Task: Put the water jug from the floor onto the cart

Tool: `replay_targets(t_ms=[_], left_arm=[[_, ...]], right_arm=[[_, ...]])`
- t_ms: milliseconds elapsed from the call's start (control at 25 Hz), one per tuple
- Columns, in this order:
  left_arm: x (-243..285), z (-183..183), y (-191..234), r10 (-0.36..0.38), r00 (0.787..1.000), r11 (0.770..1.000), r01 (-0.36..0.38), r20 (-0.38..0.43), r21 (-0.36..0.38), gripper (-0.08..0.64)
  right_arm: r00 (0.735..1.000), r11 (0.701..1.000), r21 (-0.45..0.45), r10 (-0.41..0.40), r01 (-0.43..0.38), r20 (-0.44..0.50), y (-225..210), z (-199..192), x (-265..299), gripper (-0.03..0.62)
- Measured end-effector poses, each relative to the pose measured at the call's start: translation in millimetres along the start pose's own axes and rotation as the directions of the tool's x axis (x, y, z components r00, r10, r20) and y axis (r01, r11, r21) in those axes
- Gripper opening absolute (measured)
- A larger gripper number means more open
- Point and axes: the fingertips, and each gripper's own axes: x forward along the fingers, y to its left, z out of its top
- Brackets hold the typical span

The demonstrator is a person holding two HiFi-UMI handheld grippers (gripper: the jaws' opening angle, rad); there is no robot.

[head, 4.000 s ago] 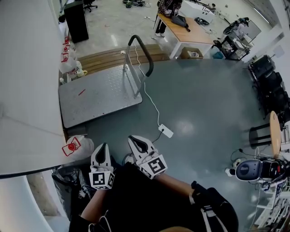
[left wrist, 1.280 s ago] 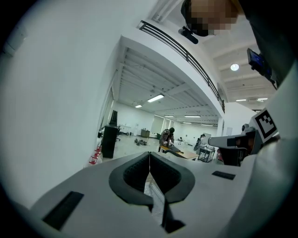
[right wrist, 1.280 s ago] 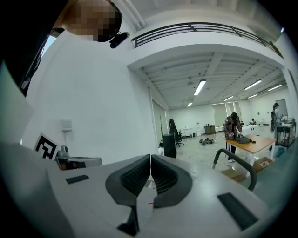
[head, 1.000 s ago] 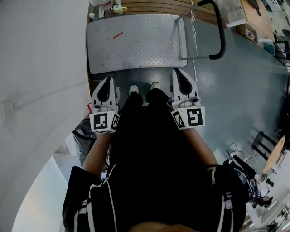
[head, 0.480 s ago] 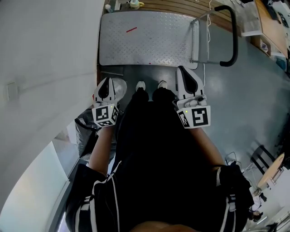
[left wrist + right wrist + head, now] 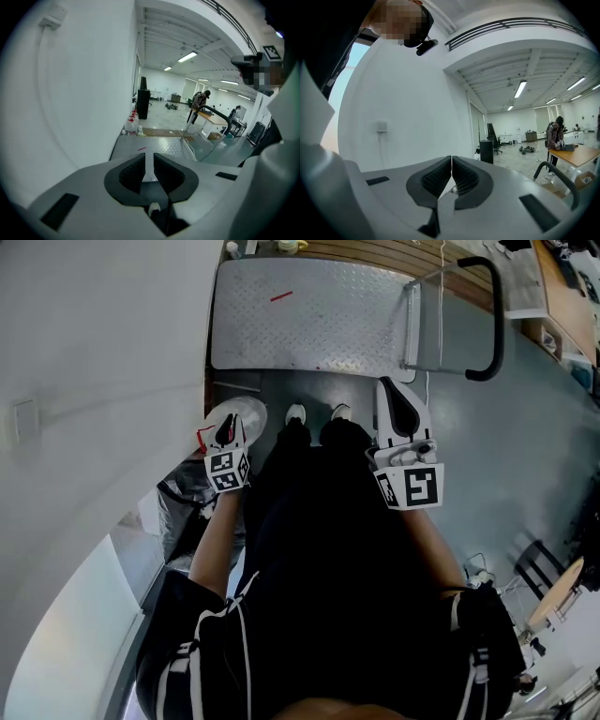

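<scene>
While left claw (image 6: 228, 423), empty, just opened slightly | water jug (image 6: 249, 413) beneath it

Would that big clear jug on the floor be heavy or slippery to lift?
Likely heavy if full: the water jug looks bulky beside the shoes. Its smooth, rounded plastic may slip or flex a little. Fill level isn't visible.

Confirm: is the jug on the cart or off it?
Off. The jug sits on the floor, short of the cart, whose deck holds no jug.
</scene>
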Motion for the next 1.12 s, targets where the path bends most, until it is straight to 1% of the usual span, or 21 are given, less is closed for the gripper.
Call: replay_targets(t_ms=[80,200,280,400,560,680,760,840,920,1000,1120], left_arm=[[6,-18,7,-0.017,0.999,0.999,0.016,-0.038,-0.028,0.074],[14,-42,18,-0.032,0.995,0.992,0.021,-0.094,-0.124,0.108],[17,-56,27,-0.035,0.992,0.987,0.015,-0.122,-0.161,0.124],[26,-75,39,-0.039,0.986,0.986,0.013,-0.161,-0.164,0.144],[37,-108,54,-0.054,0.975,0.990,0.025,-0.215,-0.136,0.149],[45,-131,65,-0.064,0.967,0.985,0.022,-0.247,-0.170,0.156],[50,-147,67,-0.074,0.959,0.984,0.026,-0.272,-0.175,0.156],[57,-164,67,-0.081,0.949,0.986,0.032,-0.303,-0.163,0.160],[64,-183,69,-0.078,0.938,0.987,0.025,-0.336,-0.160,0.163],[71,-201,74,-0.074,0.927,0.982,0.003,-0.368,-0.190,0.164],[80,-226,79,-0.081,0.908,0.966,-0.030,-0.410,-0.257,0.167]], right_arm=[[1.000,1.000,-0.019,0.007,-0.007,-0.013,13,0,3,0.018],[0.999,0.999,-0.034,0.007,-0.008,-0.037,28,-4,7,0.018],[0.999,0.999,-0.037,0.002,-0.004,-0.052,37,-8,9,0.018],[0.997,0.999,-0.042,0.006,-0.010,-0.075,53,-16,14,0.018],[0.993,0.997,-0.066,0.041,-0.048,-0.109,78,-30,22,0.018],[0.990,0.993,-0.092,0.064,-0.076,-0.122,89,-36,28,0.018],[0.989,0.990,-0.107,0.073,-0.087,-0.128,93,-39,30,0.018],[0.988,0.989,-0.115,0.072,-0.089,-0.139,95,-45,32,0.018],[0.987,0.988,-0.127,0.065,-0.084,-0.148,95,-50,33,0.018],[0.988,0.987,-0.147,0.050,-0.072,-0.149,92,-53,33,0.018],[0.987,0.985,-0.162,0.035,-0.061,-0.156,88,-59,36,0.018]])
